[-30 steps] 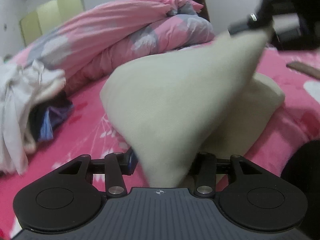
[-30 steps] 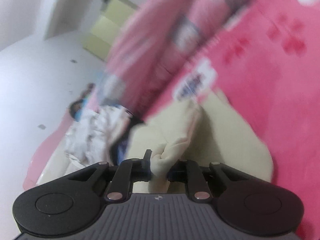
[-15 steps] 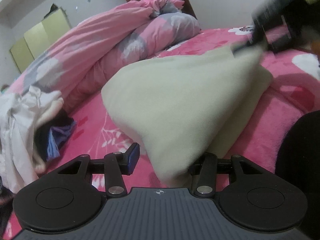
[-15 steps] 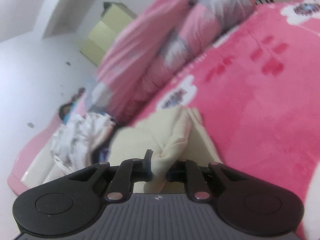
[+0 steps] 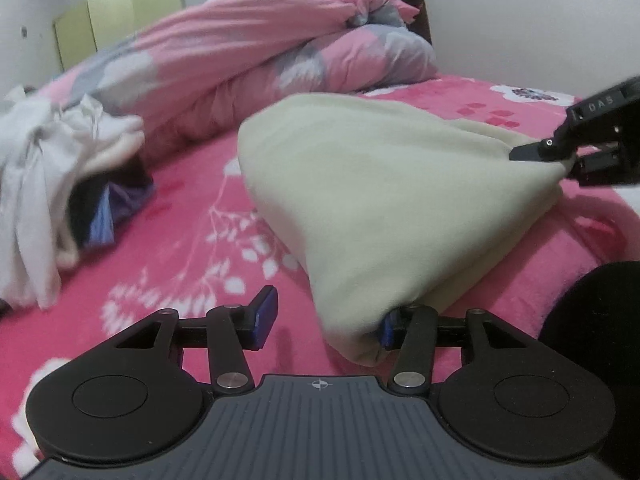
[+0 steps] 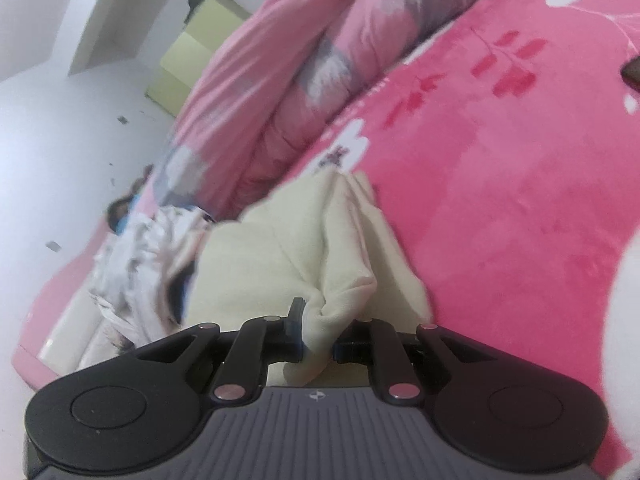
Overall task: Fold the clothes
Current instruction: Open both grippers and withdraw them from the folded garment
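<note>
A cream fleece garment (image 5: pixel 384 200) lies folded over on a bed covered by a pink floral blanket (image 5: pixel 180 248), its doubled layers running from the left gripper (image 5: pixel 326 320) at the near corner to the right gripper (image 5: pixel 560 158) at the far right corner. The left jaws stand partly apart and have just been opening: the garment's corner touches the right-hand pad, while the left-hand blue pad (image 5: pixel 266 316) stands clear of the cloth. In the right wrist view the right gripper (image 6: pixel 318 336) has its jaws nearly closed, pinching a bunched fold of the same garment (image 6: pixel 280 248). A rolled pink and grey quilt (image 5: pixel 256 52) lies along the back of the bed, and a heap of white and dark clothes (image 5: pixel 60 176) sits to the left.
</note>
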Demonstrator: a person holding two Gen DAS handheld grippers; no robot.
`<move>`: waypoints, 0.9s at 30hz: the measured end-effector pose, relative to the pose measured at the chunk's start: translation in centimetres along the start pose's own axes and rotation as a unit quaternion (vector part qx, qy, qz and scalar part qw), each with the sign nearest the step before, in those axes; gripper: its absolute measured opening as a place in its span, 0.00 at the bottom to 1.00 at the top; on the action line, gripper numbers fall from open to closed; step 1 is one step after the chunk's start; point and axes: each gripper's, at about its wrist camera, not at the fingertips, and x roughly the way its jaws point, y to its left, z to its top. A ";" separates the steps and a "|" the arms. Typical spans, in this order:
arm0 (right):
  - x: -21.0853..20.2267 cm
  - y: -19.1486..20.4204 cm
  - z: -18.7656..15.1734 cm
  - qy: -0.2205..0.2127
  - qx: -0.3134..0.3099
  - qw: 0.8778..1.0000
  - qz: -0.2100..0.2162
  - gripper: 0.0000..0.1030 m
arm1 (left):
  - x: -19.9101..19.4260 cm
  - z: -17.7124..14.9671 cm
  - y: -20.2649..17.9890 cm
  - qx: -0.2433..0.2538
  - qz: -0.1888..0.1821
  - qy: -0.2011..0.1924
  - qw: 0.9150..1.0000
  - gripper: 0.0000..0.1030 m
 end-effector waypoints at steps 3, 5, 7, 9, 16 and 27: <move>-0.2 -0.7 0.0 -0.003 0.017 1.000 0.012 0.14 | -1.1 0.2 0.6 0.009 -0.026 0.000 1.000 0.48; -0.3 -0.4 0.1 -0.004 0.005 1.000 0.011 0.14 | -2.6 0.1 1.8 0.002 -0.047 -0.012 0.999 0.48; -0.4 -0.4 0.1 -0.003 0.002 1.000 0.011 0.21 | -4.2 0.1 2.8 -0.013 -0.060 -0.033 0.998 0.48; -0.8 -0.8 0.2 -0.007 0.008 1.000 0.011 0.28 | -5.3 0.3 3.0 -0.018 -0.060 -0.065 0.996 0.48; -5.7 -0.7 0.8 -0.055 -0.001 0.998 -0.018 0.37 | -4.2 2.0 2.0 -0.016 -0.057 -0.107 0.992 0.48; -5.9 1.3 2.5 -0.055 -0.032 0.997 -0.033 0.34 | -1.9 1.3 1.3 0.002 -0.064 -0.052 0.997 0.49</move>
